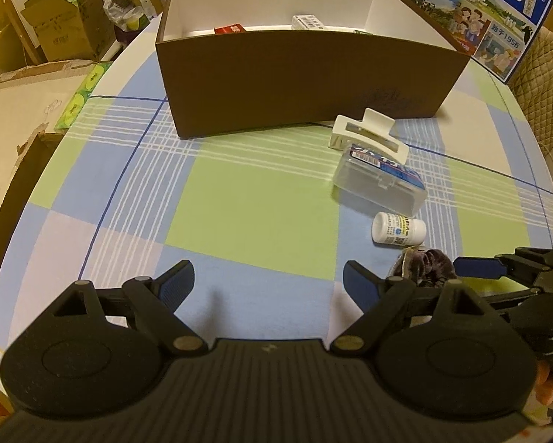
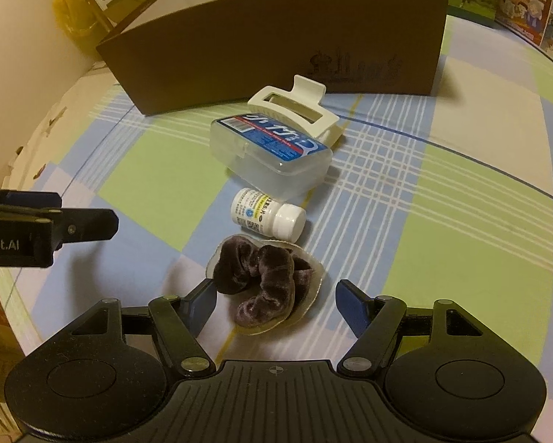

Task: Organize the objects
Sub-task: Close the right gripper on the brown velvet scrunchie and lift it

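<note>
A brown box (image 1: 295,81) with a white inside stands at the back of the checked table; it also shows in the right wrist view (image 2: 276,37). In front of it lie a white hair claw (image 2: 295,109), a clear plastic case with a blue label (image 2: 269,155), a white pill bottle on its side (image 2: 267,214) and a dark purple velvet scrunchie in clear wrap (image 2: 261,280). My right gripper (image 2: 276,304) is open, its jaws on either side of the scrunchie. My left gripper (image 1: 269,282) is open and empty over bare cloth, left of the scrunchie (image 1: 424,265).
Inside the box lie a red packet (image 1: 230,29) and a white packet (image 1: 308,22). A milk carton box (image 1: 498,18) stands behind at the right. Cardboard boxes (image 1: 55,18) are stacked beyond the table's left edge. The right gripper's fingers (image 1: 479,266) show at the left wrist view's right edge.
</note>
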Demonstrator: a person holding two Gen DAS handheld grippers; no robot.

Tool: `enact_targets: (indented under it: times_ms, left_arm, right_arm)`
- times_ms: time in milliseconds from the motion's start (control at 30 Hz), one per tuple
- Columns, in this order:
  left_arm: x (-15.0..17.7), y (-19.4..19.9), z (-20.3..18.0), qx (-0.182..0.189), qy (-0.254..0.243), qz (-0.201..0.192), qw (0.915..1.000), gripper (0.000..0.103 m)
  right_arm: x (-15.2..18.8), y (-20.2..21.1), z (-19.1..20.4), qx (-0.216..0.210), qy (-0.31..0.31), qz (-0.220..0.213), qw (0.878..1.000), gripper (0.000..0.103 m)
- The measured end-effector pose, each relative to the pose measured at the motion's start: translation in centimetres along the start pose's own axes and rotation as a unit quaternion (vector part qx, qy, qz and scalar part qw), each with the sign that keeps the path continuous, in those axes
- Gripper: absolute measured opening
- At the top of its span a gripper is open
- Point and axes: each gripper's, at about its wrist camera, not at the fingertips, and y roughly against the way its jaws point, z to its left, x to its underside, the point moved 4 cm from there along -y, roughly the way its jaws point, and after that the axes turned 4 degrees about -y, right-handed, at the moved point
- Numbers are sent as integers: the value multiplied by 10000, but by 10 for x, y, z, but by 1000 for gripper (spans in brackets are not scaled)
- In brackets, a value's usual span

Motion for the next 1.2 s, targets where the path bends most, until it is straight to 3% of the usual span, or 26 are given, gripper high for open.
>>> enact_targets:
  times_ms: [233,367,533,667,1000,1200]
  left_arm:
    - [-5,-6,-7,93,-131,24,9999,85]
    - [-9,-9,-12,161,-225,25,9996,85]
    - [-16,-14,-24,334,-410,-11,9986,85]
    - [-22,-18,-36,553,-614,-83,9965,87]
    - [-42,-41,-72,939,-1337,-272,9862,94]
    - [-57,-59,-82,978,-1587,-292,9820,97]
  right_arm:
    - [2,0,-8,-123,52,76,9999,26]
    - [-1,10,-18,-163,-66,52,9998,17]
    - [-3,28,-36,-86,-244,-95,9996,16]
    - [-3,39,-58,216,-493,-239,9983,16]
    - [2,53,-117,731,-1422,-521,9858,17]
    - [7,59,-132,822,-1924,-565,9762,37]
